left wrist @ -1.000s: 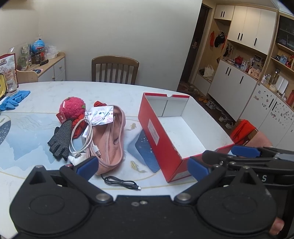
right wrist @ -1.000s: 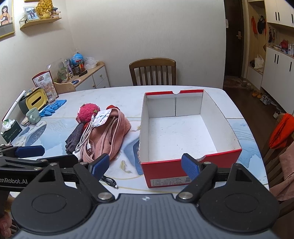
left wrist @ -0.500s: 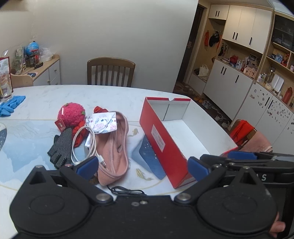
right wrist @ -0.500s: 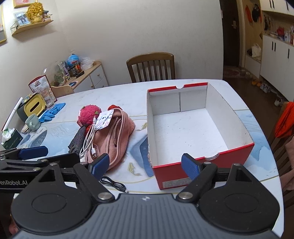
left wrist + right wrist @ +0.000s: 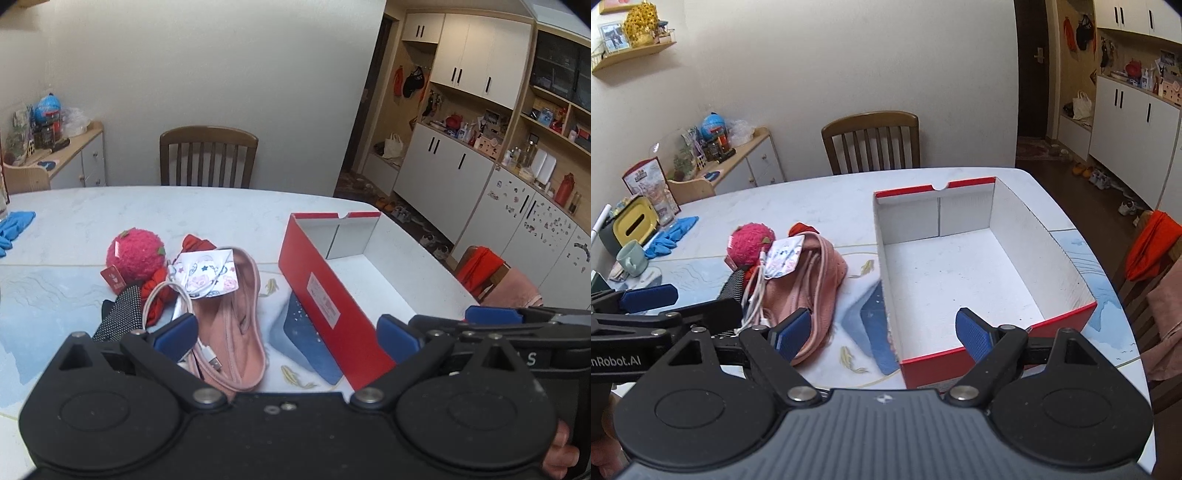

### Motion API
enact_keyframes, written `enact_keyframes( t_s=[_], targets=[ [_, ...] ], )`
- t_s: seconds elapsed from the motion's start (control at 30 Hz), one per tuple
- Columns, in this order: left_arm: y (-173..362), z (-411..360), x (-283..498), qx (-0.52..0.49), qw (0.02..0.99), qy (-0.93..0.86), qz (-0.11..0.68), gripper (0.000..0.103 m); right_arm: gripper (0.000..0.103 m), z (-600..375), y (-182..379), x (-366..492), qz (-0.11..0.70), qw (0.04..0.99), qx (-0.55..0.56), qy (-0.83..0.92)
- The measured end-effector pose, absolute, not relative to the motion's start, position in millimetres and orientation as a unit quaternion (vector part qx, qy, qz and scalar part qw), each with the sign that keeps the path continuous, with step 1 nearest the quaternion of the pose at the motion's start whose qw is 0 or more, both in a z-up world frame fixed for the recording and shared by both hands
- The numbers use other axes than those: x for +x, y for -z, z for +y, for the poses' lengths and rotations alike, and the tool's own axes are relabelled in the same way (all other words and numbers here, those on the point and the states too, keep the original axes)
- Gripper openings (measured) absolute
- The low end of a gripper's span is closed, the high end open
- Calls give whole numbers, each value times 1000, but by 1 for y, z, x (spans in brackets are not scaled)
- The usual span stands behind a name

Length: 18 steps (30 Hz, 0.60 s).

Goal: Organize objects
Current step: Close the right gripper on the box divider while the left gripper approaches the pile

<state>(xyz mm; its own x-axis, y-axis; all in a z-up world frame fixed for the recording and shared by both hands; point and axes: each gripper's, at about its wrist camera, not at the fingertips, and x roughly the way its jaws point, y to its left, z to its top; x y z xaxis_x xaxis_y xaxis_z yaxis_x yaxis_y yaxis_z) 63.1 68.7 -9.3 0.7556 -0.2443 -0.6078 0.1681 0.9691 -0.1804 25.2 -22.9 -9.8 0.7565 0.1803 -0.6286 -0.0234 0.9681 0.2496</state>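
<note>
An empty red shoebox (image 5: 990, 269) with a white inside stands on the table; it also shows in the left wrist view (image 5: 325, 295). Left of it lies a pile: a pink cloth bag (image 5: 236, 332), a white cable (image 5: 177, 306), a floral pouch (image 5: 207, 273), a pink fuzzy ball (image 5: 135, 254), a black dotted glove (image 5: 120, 317) and a red item (image 5: 195, 242). My left gripper (image 5: 286, 334) is open and empty, above the pile's near end. My right gripper (image 5: 882, 330) is open and empty, over the box's front left corner.
A wooden chair (image 5: 871, 142) stands behind the white table (image 5: 820, 199). Blue gloves (image 5: 670, 236), a green mug (image 5: 631, 258) and a yellow box (image 5: 631, 221) sit at the far left. A side cabinet (image 5: 738, 162) and white cupboards (image 5: 461, 173) line the walls.
Both grippers have moved forward over the table toward the pile and the box. The black cable at the table's front edge has passed out of sight under the left gripper.
</note>
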Motion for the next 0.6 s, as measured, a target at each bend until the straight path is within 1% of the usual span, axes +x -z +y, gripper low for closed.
enact_keyframes(
  t_s=[0.2,0.37,0.47,0.5,0.6],
  targets=[
    [19,51,80,-65,931,97,346,101,85,-39,21,46,361,924,103,-73],
    [20,30,91,-68,933,72,346,100,85,-75,28,69,363,923,96,-83],
    [21,21,97,-68,936,42,344,100,82,-102,32,85,360,926,87,-77],
    [22,19,99,-68,936,31,343,100,78,-112,34,92,361,926,82,-70],
    [24,17,102,-68,937,-1,343,100,73,-141,42,112,369,926,64,-55]
  ],
)
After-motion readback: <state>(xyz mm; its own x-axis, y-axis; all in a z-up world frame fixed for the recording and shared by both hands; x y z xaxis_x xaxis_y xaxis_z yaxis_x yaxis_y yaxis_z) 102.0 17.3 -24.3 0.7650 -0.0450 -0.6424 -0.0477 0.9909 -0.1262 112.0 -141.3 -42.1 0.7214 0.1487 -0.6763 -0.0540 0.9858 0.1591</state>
